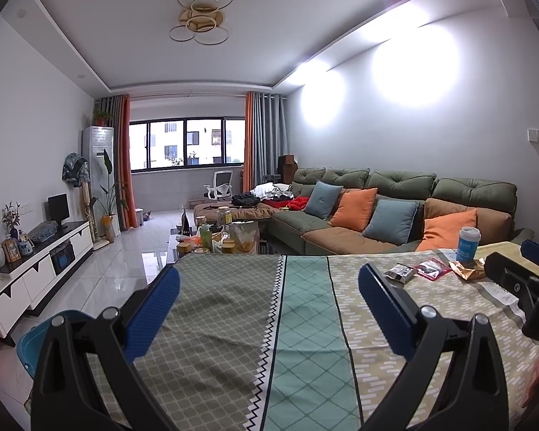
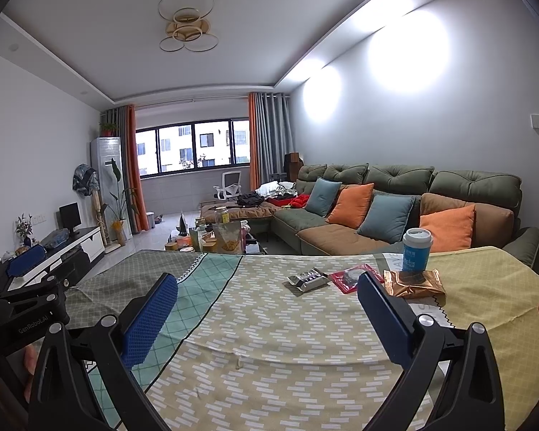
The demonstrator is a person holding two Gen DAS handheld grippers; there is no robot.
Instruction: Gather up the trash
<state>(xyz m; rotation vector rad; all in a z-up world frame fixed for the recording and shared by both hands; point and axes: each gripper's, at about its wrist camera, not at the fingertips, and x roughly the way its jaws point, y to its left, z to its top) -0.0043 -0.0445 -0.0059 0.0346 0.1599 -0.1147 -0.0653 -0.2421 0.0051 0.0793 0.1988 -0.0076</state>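
Both grippers hover above the cloth-covered table (image 2: 269, 323), neither touching anything. The left gripper (image 1: 268, 300) has its blue-padded fingers spread wide and holds nothing; it sits over the table's left half, near the green-grey checked panel. The right gripper (image 2: 267, 303) is likewise spread wide and empty, aimed toward the far right corner, where the trash lies.

Trash is clustered near the far edge, right side: a silver-and-black crumpled foil wrapper (image 2: 307, 279), a red flat plastic packet (image 2: 348, 280) just beside it, then a copper-gold crinkled foil bag (image 2: 415, 283) touching the base of a blue paper cup with a white lid (image 2: 416, 249), which stands upright. Whether the packet overlaps the gold bag I cannot tell; the right finger blocks that spot.

A blue plastic bin (image 1: 48, 334) shows below the table's left edge, probably the drop point, which would explain the left gripper waiting on that side.

Judgement: collection not yet begun. The wrapper looks the easiest first pick; thin foil may slip or crumple.
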